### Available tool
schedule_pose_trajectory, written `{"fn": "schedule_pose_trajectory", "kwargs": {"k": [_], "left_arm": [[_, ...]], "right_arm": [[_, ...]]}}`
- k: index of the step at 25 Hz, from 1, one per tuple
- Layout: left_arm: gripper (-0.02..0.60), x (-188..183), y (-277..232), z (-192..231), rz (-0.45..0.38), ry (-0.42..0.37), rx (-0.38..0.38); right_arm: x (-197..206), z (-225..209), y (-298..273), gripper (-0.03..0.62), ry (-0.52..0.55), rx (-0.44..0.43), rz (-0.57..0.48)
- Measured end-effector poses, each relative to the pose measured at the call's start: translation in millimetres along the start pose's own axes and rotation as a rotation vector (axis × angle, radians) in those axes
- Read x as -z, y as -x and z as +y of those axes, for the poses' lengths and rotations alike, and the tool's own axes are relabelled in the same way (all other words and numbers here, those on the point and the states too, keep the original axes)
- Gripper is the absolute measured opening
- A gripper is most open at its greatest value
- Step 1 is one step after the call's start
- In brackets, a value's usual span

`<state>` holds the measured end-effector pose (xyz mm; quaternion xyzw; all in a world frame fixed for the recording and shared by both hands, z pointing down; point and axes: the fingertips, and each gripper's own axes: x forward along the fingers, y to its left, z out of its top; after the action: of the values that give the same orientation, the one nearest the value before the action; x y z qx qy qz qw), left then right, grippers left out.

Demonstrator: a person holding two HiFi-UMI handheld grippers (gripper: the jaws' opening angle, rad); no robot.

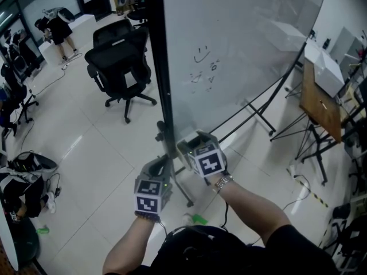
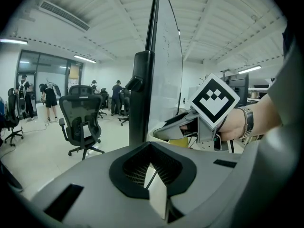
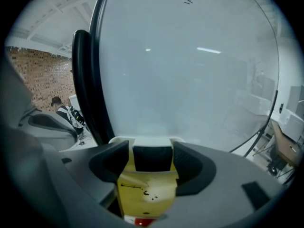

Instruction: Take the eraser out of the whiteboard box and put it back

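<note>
Eraser (image 3: 145, 191) sits right btwn R gripper (image 3: 152, 156) jaws, in the white box (image 3: 142, 140), long side along them. Jaws closing, not squeezing yet. L gripper (image 2: 153, 167) is shut, empty.

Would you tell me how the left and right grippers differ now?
The left gripper has jaws shut and empty; the right gripper has jaws wide, closing around the yellow eraser. The left gripper looks past the whiteboard edge; the right gripper faces its surface. Both bear marker cubes.
</note>
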<state>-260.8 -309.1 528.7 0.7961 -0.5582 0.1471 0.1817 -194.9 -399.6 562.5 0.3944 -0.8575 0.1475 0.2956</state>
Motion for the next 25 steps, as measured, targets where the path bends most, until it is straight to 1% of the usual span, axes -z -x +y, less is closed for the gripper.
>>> {"fn": "schedule_pose_trajectory", "kwargs": {"k": [2, 3, 15, 25], "left_arm": [[0.000, 0.7, 0.8, 0.9, 0.001, 0.000, -0.002], [0.000, 0.8, 1.1, 1.7, 0.001, 0.000, -0.003], [0.000, -6.7, 9.6, 0.8, -0.021, -0.009, -0.002], [0.000, -16.8, 20.3, -6.5, -0.048, -0.025, 0.007]], "right_arm": [[1.0, -1.1, 0.6, 0.293, -0.002, 0.011, 0.001], [1.7, -1.7, 1.0, 0.290, -0.006, 0.015, 0.003], [-11.9, -3.0, 19.4, 0.286, -0.015, 0.046, -0.042], [-35.5, 1.0, 46.0, 0.285, -0.004, 0.062, -0.116]]}}
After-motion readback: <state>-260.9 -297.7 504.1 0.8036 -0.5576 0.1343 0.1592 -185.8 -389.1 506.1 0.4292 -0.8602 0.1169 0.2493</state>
